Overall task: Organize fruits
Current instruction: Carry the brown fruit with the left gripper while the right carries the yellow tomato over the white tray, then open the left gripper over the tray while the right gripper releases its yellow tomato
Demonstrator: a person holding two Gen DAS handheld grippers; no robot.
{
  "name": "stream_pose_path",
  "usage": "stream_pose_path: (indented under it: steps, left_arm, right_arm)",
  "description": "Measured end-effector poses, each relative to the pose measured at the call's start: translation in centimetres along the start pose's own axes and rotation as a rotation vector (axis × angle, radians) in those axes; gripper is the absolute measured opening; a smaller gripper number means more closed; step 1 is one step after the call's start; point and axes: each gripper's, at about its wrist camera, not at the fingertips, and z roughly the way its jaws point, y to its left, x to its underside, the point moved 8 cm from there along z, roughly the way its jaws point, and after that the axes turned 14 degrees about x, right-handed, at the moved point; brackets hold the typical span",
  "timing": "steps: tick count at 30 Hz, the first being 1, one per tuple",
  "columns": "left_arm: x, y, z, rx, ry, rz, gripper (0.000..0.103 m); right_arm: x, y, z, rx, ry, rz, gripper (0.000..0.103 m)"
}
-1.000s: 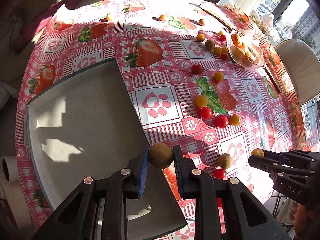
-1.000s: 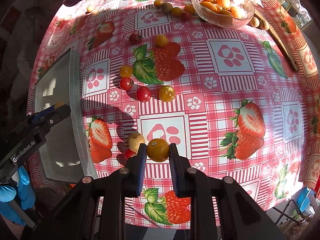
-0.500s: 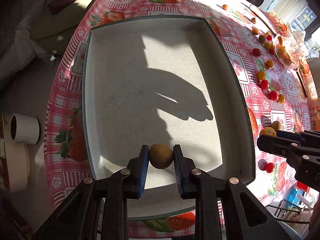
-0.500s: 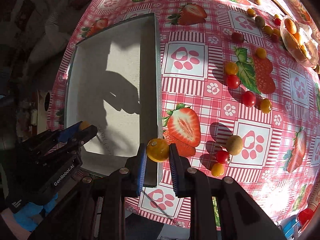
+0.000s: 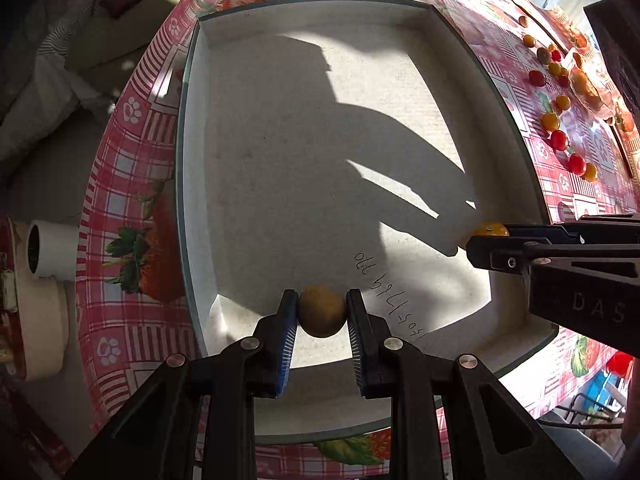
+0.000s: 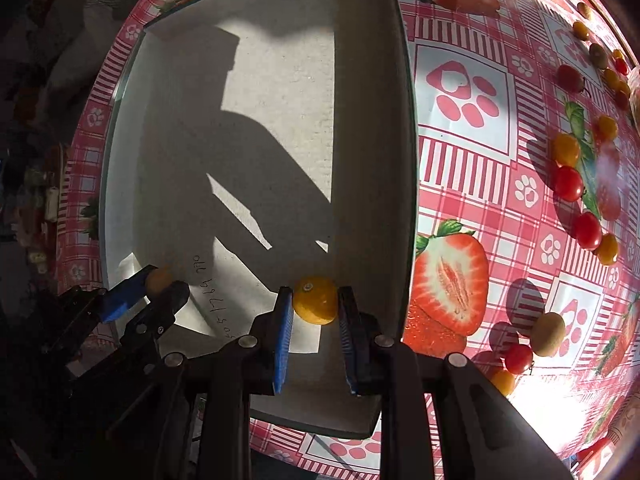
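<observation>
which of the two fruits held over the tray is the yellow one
The one in the right gripper: a bright yellow fruit. The left gripper holds a dull brown fruit instead.

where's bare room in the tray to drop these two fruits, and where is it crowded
The whole tray floor is bare, from the handwritten marks out to the far walls. The left gripper holds a brown fruit and the right gripper a yellow fruit, both near the tray's near end. The crowded part is the tablecloth right of the tray, with scattered cherry tomatoes.
</observation>
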Motion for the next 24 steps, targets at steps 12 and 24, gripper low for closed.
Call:
stream_pose_path:
  steps: [12,24]
  left_arm:
    - [0.5,-1.6,-0.4,-0.073,-0.008,0.056,0.073]
    - [-1.4,-5.3,-2.3,-0.057,-0.025,0.134,0.073]
  right_arm:
    - [-1.4,0.5,-2.0,-0.05,-0.052,0.016,0.067]
    - [1.0,-6.6,-5.9,-0.051,-0.107,0.201,0.072]
